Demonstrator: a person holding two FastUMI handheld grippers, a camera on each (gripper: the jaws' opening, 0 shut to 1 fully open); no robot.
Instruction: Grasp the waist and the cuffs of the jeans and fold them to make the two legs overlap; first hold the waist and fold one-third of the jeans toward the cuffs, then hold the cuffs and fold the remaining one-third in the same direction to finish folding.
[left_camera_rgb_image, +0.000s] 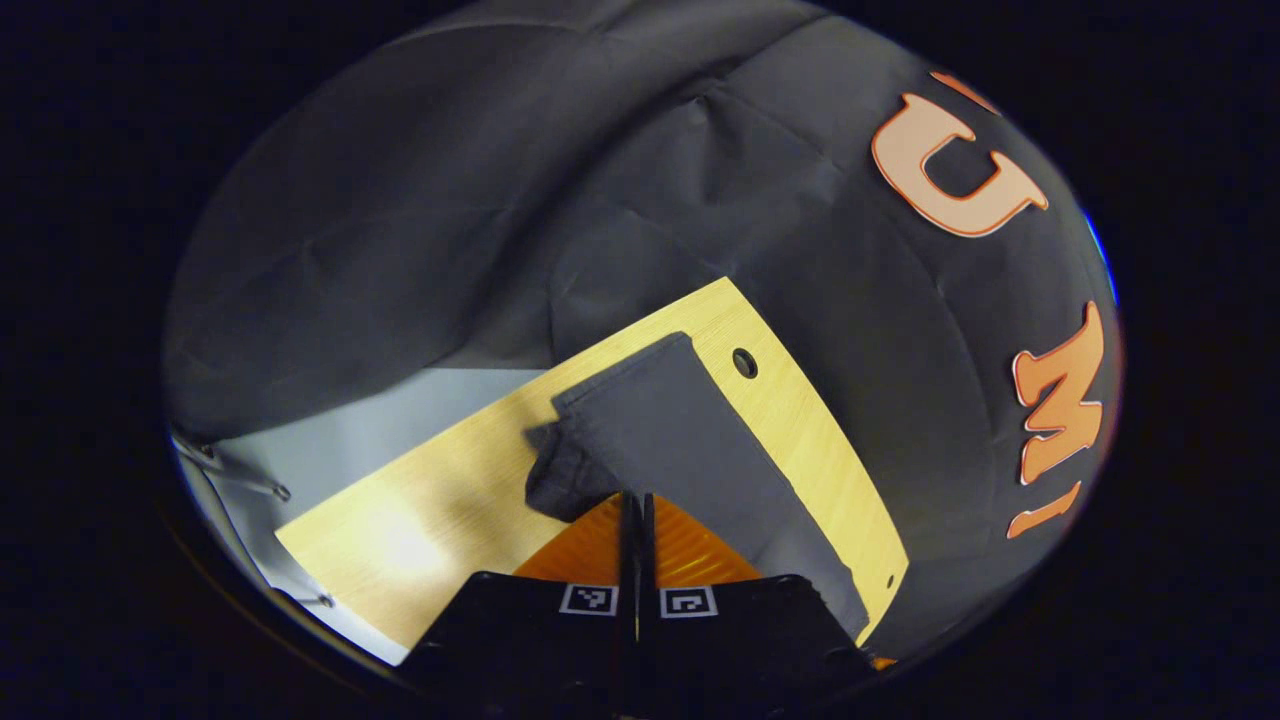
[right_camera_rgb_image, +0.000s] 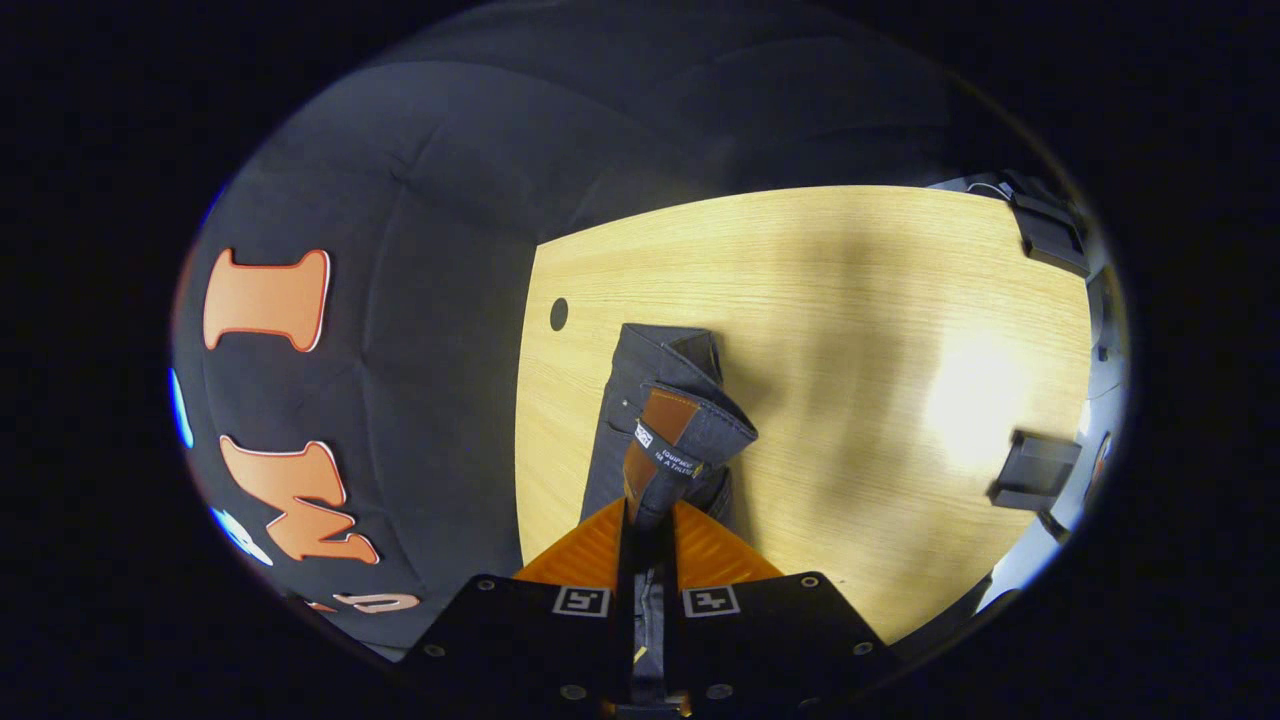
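Note:
The dark grey jeans (left_camera_rgb_image: 690, 440) lie as a long strip on the wooden table (left_camera_rgb_image: 450, 510). In the left gripper view my left gripper (left_camera_rgb_image: 635, 508) is shut, and a bunched end of the jeans hangs at its tips, lifted off the table. In the right gripper view the jeans (right_camera_rgb_image: 625, 400) run away from me. Their waist, with a brown patch (right_camera_rgb_image: 665, 415) and a small label, is raised and folded over. My right gripper (right_camera_rgb_image: 647, 520) is shut on that waistband, with cloth showing between the fingers.
A round hole (left_camera_rgb_image: 745, 362) in the table lies beside the jeans, near the table's far edge and the booth wall; the right gripper view shows this hole (right_camera_rgb_image: 558, 314) too. Black objects (right_camera_rgb_image: 1035, 470) stand at the table's right edge. Bare wood (right_camera_rgb_image: 900, 330) spreads right of the jeans.

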